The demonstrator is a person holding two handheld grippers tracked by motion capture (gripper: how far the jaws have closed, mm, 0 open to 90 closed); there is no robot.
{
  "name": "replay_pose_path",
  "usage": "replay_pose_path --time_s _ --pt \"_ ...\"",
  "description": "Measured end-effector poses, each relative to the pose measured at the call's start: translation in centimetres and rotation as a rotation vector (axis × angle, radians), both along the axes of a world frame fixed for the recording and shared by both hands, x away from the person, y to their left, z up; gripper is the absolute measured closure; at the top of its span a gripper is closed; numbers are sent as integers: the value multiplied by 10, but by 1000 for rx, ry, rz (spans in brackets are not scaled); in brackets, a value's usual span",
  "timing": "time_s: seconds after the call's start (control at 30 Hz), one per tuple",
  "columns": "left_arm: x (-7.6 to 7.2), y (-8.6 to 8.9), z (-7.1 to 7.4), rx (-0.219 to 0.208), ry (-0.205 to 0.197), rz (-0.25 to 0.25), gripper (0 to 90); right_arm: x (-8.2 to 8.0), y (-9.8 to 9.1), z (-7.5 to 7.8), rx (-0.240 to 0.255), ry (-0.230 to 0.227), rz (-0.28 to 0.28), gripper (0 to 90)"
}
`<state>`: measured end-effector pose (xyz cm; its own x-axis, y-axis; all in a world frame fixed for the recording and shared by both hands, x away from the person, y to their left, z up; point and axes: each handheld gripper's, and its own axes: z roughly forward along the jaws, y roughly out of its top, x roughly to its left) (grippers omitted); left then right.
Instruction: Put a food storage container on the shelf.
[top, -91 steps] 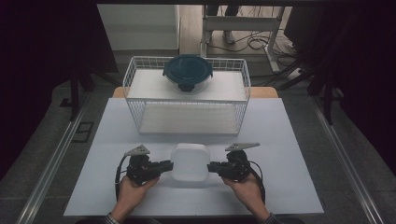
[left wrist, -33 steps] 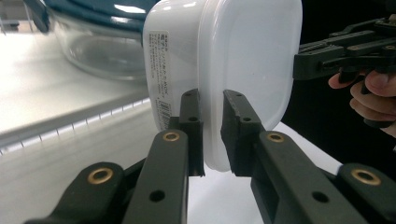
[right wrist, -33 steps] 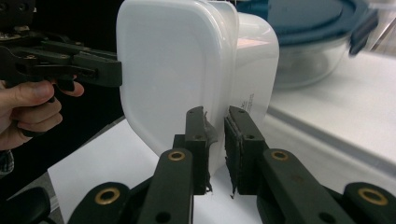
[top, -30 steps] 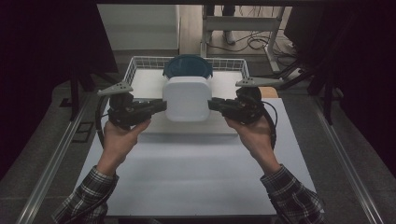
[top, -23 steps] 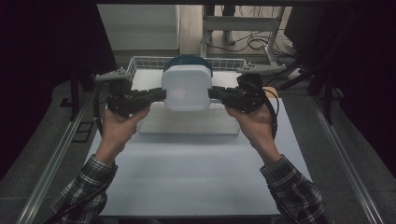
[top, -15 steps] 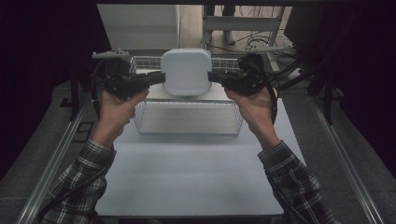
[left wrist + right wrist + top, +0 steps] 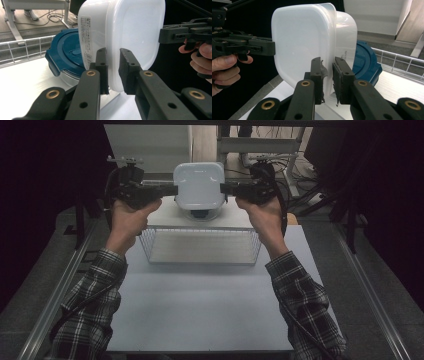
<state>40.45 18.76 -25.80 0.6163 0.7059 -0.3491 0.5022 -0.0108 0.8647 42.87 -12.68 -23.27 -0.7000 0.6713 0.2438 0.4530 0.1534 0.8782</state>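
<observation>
The white box (image 7: 199, 185) is up high in the top middle, over the wire basket (image 7: 200, 245). The left gripper (image 7: 170, 190) and right gripper (image 7: 227, 189) each pinch its rim. It looks light, smooth and slippery, so hold both edges tight.

White container (image 7: 199, 185) up there, smooth milky plastic with a soft gloss, and a printed paper label (image 7: 87, 37) stuck on its side. The blue lid (image 7: 67, 53) below it is hard plastic with a dull sheen. The basket (image 7: 200, 240) is thin white-coated wire. The bench (image 7: 200, 305) is matt and pale. The gripper jaws are matt black plastic with brass-coloured rivets. The sleeves (image 7: 305, 305) are checked cloth.
</observation>
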Motion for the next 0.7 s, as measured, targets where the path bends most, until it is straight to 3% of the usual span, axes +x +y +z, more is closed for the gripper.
replay_pose_path --time_s 0.23,0.5,0.6,0.7 --pt "6 0 0 2 -7 11 747 7 1 -3 11 31 -1 759" --pt "13 -6 2 15 -8 40 675 15 8 -1 5 28 -30 679" --pt "17 -9 2 30 -2 57 673 19 12 -1 -24 15 -51 653" --pt "21 -8 2 9 13 58 667 23 14 -3 -34 17 -61 635"
